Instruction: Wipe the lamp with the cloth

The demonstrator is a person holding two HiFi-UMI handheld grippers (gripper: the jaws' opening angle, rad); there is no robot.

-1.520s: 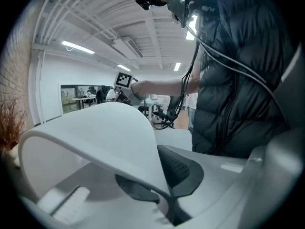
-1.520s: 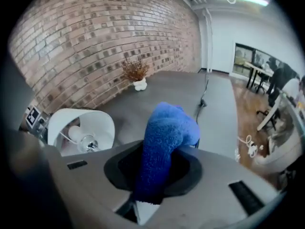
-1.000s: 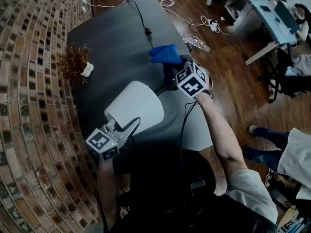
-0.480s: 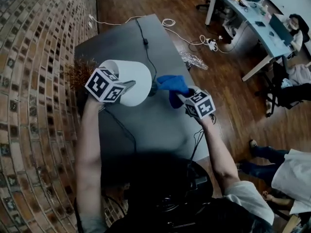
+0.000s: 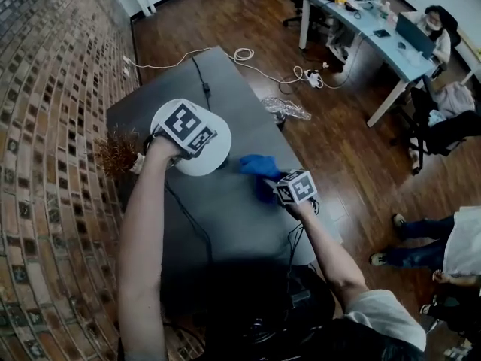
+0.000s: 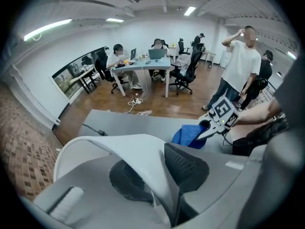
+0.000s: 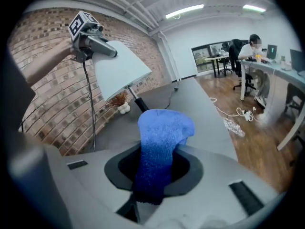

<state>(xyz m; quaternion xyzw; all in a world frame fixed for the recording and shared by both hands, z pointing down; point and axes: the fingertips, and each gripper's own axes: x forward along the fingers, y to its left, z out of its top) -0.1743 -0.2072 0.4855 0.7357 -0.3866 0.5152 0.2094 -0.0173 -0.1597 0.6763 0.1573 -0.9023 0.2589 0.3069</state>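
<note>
A curved brick wall (image 5: 52, 126) runs along one side of a long grey table (image 5: 233, 201). Wooden floor (image 5: 331, 126) lies on the other side, and an office desk (image 5: 376, 36) stands further off.

The lamp (image 5: 216, 158) is at the wall side of the table, with its white shade tipped over and its dark stem slanting down to the tabletop. The left gripper (image 6: 164, 190) reaches in from above and has the thin upper rim of the shade between its jaws. The jaws have just been opening, but the pads lie against the shade wall.

The right gripper (image 7: 155, 168) is low over the table, just beside the lamp and apart from it. Its jaws are closed tight on the blue cloth (image 5: 259, 165). One end of the cloth bunches out ahead of the jaws toward the lamp, without touching it.

A small dried spiky plant (image 5: 119, 153) sits on the table between the lamp and the wall. A black cable (image 5: 201, 81) trails along the far end of the table.
</note>
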